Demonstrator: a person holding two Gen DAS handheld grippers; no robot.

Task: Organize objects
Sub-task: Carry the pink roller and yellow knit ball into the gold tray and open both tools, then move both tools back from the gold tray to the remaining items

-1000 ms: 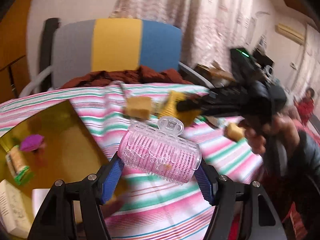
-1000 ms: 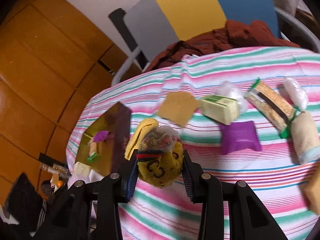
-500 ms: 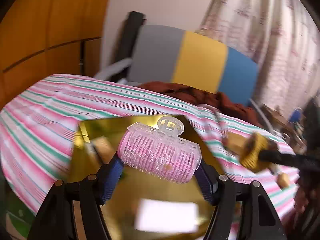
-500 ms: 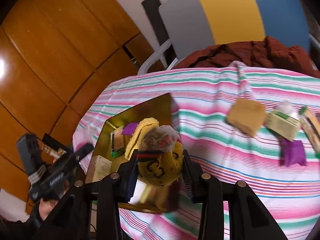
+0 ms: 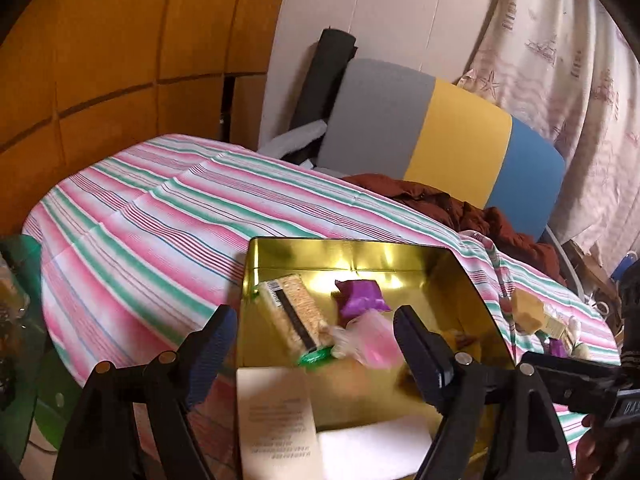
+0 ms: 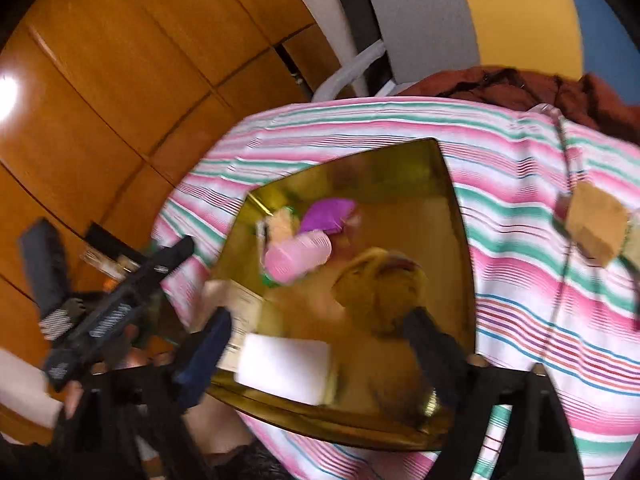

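The pink hair roller (image 6: 298,255) is lying inside the gold tin (image 6: 450,184), blurred, just beside a purple packet (image 6: 326,213) and against the green-ended cracker pack (image 5: 294,318). Near it the yellow knitted bundle (image 6: 376,284) is sitting in the tin too, blurred, between the tips of the right gripper (image 6: 320,330), whose jaws are standing spread with no pad touching it. The left gripper (image 5: 314,336) is hovering over the tin's near-left side with its blue-padded fingers (image 5: 212,344) spread wide and gripping nothing. A white block (image 5: 372,450) and a printed card (image 5: 276,416) are resting at the tin's near end. The tin is sitting on a pink, green and white striped tablecloth (image 5: 140,224), where a tan square (image 6: 596,228) is lying well apart to the right. Behind the table a grey, yellow and blue chair back (image 5: 436,136) is standing with brown cloth (image 5: 440,204) heaped on its seat.
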